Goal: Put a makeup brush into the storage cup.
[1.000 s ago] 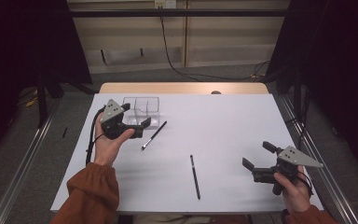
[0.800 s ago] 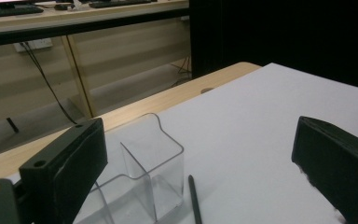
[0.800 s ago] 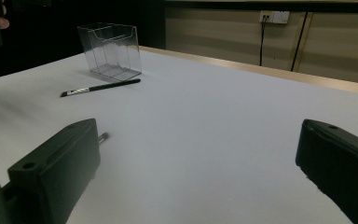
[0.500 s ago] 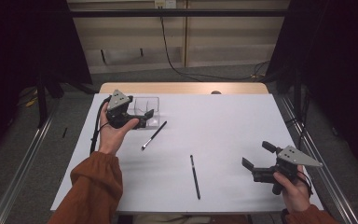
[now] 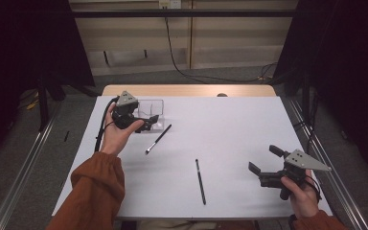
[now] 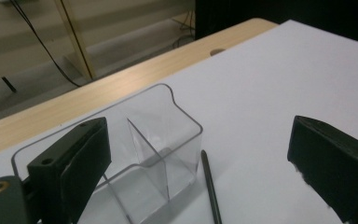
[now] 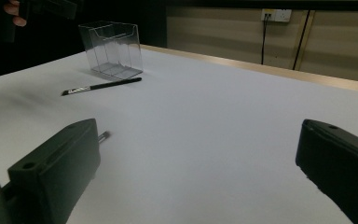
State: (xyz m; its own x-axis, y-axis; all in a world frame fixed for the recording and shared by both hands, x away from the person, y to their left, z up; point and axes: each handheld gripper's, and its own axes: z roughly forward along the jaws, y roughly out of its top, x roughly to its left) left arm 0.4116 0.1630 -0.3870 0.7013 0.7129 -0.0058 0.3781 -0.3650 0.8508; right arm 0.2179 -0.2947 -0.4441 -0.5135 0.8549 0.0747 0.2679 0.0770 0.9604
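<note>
- On the white table, far left quarter: clear plastic holder, upright, split by an inner wall into compartments, both apparently empty.
- Beside the holder, on its near side: black pen, lying flat and aslant, one end just beside the holder's base; seen close in the left gripper view, touching neither jaw.
- Near the table's middle front: second black pen, lying flat, well apart from the first pen and from both grippers; its tip peeks past a jaw in the right gripper view.
- Left gripper: held above the table at the holder, jaws spread wide and grasping nothing; the holder stands between and behind the jaws in its own view.
- Right gripper: held low at the right front of the table, jaws released and apart, nothing between them.
- Step in hand, as judged: the left gripper's approach to the pen beside the holder, with a view to putting pens into the holder; neither pen is picked up yet.
- Next move calls for: lowering the left gripper so the jaws straddle the pen's thin shaft, keeping the one jaw clear of the holder wall, then closing squarely.
- Hard to make out: the near end of the first pen is cut off by the bottom edge of the left gripper view; the holder's clear walls blur its compartment count and front lip; most of the second pen is hidden behind a jaw in the right gripper view.
</note>
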